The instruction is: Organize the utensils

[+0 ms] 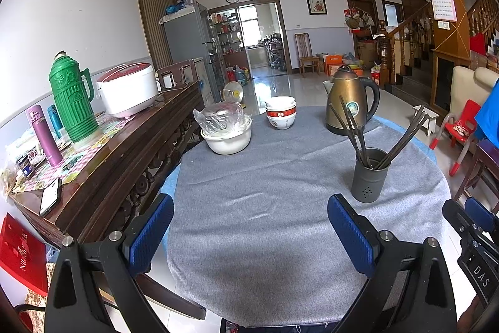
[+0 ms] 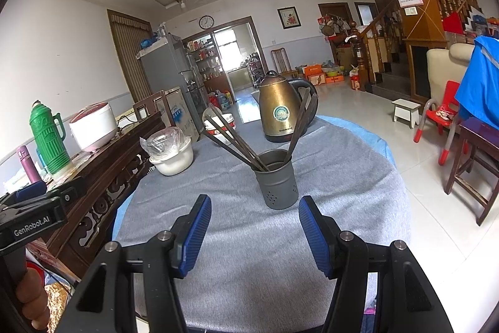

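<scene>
Looking at it from the near edge outward, here's my take:

Right gripper [image 2: 254,234]: hovering over the near edge of the desk [image 2: 249,270], jaws apart with nothing between them, aimed pretty much straight at the holder.

Left gripper [image 1: 249,239]: same deal, near edge, more toward the left side, jaws wide apart and empty over bare grey cloth.

Utensil holder [image 2: 276,186]: dark grey metal-looking cup with small holes in the wall, standing upright around the middle of the desk, just past the right gripper. Probably light and stiff, so it could tip or skid on the cloth if bumped.

Chopsticks [image 2: 237,142]: dark, long, thin sticks fanned out in the holder, one bunch leaning left, another [image 2: 301,120] leaning right. None lying loose on the desk that I can see, so my guess is sorting is mostly done or they need regrouping.

How they'll handle: light, rigid, likely smooth and slippery. I'd pinch a stick on the upper shaft, well above the rim, and lift along its lean so the cup doesn't come with it. Maybe steady the cup with the other gripper.

Lidded pot [image 2: 173,155]: white, plastic-wrapped top, toward the far left edge.

Bowls [image 1: 280,114]: stacked at the far edge, fragile, steer clear.

Kettle [image 2: 280,111]: brassy, far edge, right behind the holder.
</scene>
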{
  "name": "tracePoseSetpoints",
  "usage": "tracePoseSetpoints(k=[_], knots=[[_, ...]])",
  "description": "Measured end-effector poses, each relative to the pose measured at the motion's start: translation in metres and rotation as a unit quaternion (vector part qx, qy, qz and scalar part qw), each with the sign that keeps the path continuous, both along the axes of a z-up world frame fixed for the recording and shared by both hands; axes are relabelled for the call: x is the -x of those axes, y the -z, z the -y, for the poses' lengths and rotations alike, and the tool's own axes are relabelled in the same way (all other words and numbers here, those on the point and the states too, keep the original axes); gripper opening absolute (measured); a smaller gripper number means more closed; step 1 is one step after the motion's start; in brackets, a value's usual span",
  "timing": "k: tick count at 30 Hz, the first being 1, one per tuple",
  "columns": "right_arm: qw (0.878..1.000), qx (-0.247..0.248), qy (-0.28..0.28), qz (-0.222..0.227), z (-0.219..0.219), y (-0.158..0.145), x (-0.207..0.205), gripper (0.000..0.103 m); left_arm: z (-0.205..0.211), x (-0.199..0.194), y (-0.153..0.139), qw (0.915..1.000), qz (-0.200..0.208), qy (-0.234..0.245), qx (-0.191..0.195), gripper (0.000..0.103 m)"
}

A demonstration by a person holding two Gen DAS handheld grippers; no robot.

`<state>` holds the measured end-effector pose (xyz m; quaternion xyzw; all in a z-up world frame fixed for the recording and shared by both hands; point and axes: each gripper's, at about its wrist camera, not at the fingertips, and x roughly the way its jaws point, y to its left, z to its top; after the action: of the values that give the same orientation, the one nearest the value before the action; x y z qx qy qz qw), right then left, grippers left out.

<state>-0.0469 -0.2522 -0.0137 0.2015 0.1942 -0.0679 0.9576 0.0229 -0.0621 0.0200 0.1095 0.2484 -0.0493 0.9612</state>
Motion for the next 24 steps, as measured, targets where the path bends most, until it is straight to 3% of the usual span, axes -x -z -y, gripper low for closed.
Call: tracePoseSetpoints(k=[24], knots=[[1.000, 0.010, 0.015, -0.008, 0.024, 0.000, -0.025, 0.063, 0.012, -0.033, 0.008, 0.9997, -0.025, -0.001, 0.005, 0.099]])
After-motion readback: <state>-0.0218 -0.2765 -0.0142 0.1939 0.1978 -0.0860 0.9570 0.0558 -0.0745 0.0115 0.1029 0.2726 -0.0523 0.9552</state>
